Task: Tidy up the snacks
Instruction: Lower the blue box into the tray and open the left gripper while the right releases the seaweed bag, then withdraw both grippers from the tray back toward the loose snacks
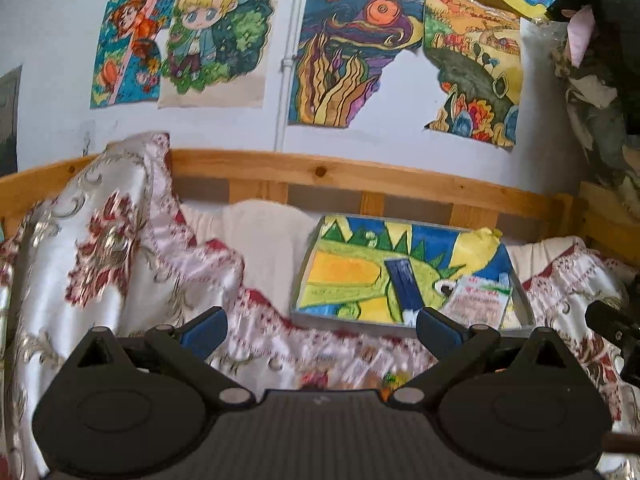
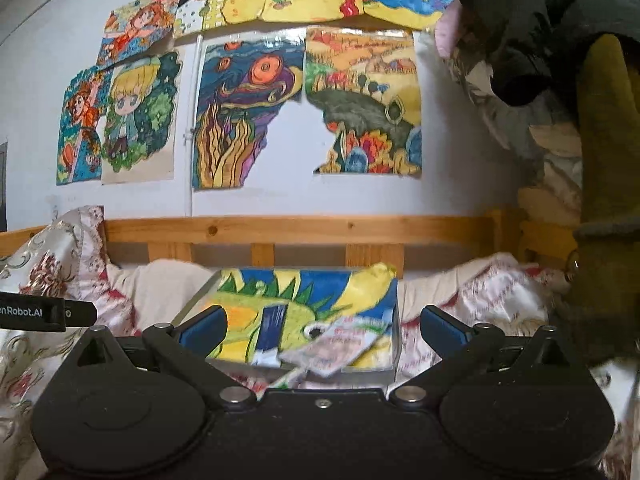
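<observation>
A shallow tray [image 1: 304, 276] lined with a bright dinosaur drawing lies on the bed; it also shows in the right wrist view [image 2: 394, 320]. A pale snack packet [image 1: 478, 300] lies in its right part, also seen in the right wrist view [image 2: 340, 346]. Several small snack packets [image 1: 360, 372] lie blurred on the floral cloth just below my left gripper [image 1: 322, 330], which is open and empty. My right gripper [image 2: 324, 330] is open and empty, above the tray's near edge.
A floral satin cloth [image 1: 100, 248] covers the bed, bunched high at the left. A wooden bed rail [image 1: 320, 170] runs behind, under a wall of drawings. Dark clothes [image 2: 600, 160] hang at the right. The left gripper's side [image 2: 36, 314] shows at the left.
</observation>
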The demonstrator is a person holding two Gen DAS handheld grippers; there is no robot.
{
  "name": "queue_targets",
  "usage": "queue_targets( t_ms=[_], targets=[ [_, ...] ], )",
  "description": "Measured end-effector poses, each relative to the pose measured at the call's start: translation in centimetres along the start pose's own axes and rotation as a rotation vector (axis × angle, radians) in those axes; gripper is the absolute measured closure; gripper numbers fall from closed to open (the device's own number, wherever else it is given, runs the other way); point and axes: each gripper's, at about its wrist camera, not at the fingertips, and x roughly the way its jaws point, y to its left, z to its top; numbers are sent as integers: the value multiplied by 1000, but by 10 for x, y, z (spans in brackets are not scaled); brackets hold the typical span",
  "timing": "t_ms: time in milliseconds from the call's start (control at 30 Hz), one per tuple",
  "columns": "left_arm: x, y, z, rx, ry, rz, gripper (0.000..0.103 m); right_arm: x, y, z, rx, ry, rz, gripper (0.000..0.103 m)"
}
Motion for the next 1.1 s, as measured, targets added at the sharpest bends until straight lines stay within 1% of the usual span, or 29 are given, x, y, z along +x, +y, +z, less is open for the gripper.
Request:
queue_targets(
  t_ms=[100,233,400,600,800,1100],
  targets=[
    [-7,7,-10,-9,33,-16,1,-13,5,-9,22,43,-5,1],
    [-13,13,-20,19,65,-41,1,-27,12,-22,37,100,-9,1],
    [-10,24,-32,-17,131,-66,1,-33,18,-31,34,150,-12,1],
    [-8,32,-49,2,181,-52,1,-31,23,-39,22,209,-14,1],
    [-2,37,-59,-20,237,-36,1,-20,29,-46,-15,277,-9,1],
    [1,34,-61,-13,264,-29,1,-11,26,-50,-13,334,-5,1]
  ],
)
